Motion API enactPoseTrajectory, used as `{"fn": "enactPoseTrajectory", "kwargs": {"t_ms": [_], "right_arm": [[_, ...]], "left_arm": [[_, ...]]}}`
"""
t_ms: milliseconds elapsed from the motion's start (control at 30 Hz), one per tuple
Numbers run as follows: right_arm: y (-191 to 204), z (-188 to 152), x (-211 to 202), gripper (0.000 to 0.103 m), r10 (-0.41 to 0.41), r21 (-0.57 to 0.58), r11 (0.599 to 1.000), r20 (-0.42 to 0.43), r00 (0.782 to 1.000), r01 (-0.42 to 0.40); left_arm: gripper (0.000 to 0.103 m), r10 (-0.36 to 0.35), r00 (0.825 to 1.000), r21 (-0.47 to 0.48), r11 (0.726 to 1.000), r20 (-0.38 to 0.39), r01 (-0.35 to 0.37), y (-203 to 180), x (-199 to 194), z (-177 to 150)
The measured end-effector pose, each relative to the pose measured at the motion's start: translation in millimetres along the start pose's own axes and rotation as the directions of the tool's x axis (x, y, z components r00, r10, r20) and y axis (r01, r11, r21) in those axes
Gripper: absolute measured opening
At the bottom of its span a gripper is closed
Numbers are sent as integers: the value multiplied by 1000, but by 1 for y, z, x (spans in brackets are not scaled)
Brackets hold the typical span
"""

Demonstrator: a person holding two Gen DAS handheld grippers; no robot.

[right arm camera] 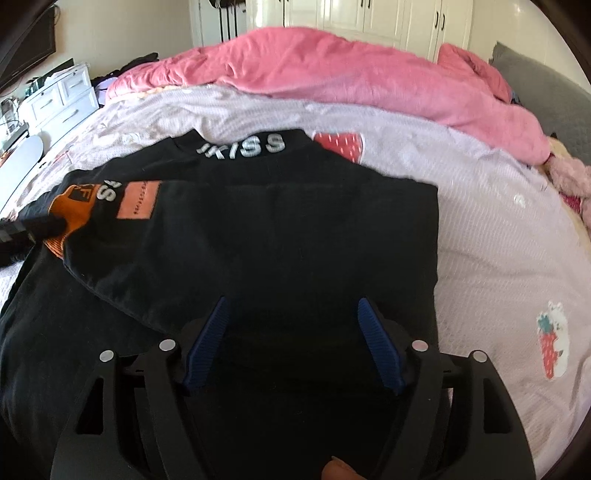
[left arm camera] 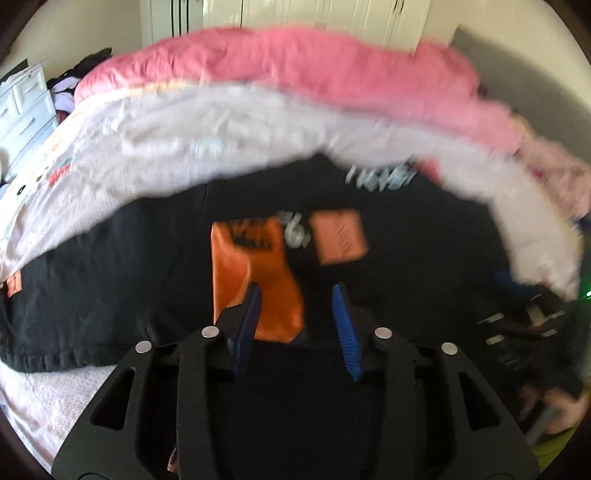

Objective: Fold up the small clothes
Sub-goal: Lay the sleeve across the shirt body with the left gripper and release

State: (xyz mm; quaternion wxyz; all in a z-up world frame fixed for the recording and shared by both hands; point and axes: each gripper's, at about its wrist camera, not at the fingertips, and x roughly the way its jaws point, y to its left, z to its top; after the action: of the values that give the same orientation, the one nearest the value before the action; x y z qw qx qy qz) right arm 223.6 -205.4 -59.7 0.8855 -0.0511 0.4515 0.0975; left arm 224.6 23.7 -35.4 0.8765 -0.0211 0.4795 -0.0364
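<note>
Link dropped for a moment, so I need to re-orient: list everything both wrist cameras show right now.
Black T-shirt: one, black with white lettering and orange patches, spread on the bed, one side folded over.
Bedsheet: one, pale lilac with strawberry prints, under the shirt.
Pink blanket: one, pink, bunched across the far side of the bed.
Drawer unit: one, white, left of the bed.
Wardrobe doors: white, back wall.
Left gripper: black, blue fingers, open over the shirt's orange print.
Right gripper: black, blue fingers, open over the shirt's near edge.
</note>
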Motion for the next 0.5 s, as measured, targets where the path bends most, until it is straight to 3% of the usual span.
{"fn": "enactPoseTrajectory", "kwargs": {"t_ms": [67, 167, 267, 367, 500], "right_arm": [[0, -2, 2, 72, 3, 3, 1000, -7, 1000, -3], [3, -1, -3, 75, 10, -5, 1000, 10, 1000, -10], [6, -1, -11, 78, 23, -5, 1000, 36, 999, -23], [11, -1, -20, 82, 26, -9, 1000, 65, 998, -26], [23, 0, -30, 85, 29, -26, 999, 85, 996, -27]], "left_arm": [[33, 13, 999, 0, 1000, -43, -13, 4, 16, -6], [34, 6, 1000, 7, 1000, -17, -6, 6, 12, -13], [42, -11, 1000, -11, 1000, 5, 11, 10, -1, -15], [54, 16, 1000, 1, 1000, 27, -16, 13, -17, -21], [60, 43, 997, -12, 999, 67, -43, 27, -38, -28]]}}
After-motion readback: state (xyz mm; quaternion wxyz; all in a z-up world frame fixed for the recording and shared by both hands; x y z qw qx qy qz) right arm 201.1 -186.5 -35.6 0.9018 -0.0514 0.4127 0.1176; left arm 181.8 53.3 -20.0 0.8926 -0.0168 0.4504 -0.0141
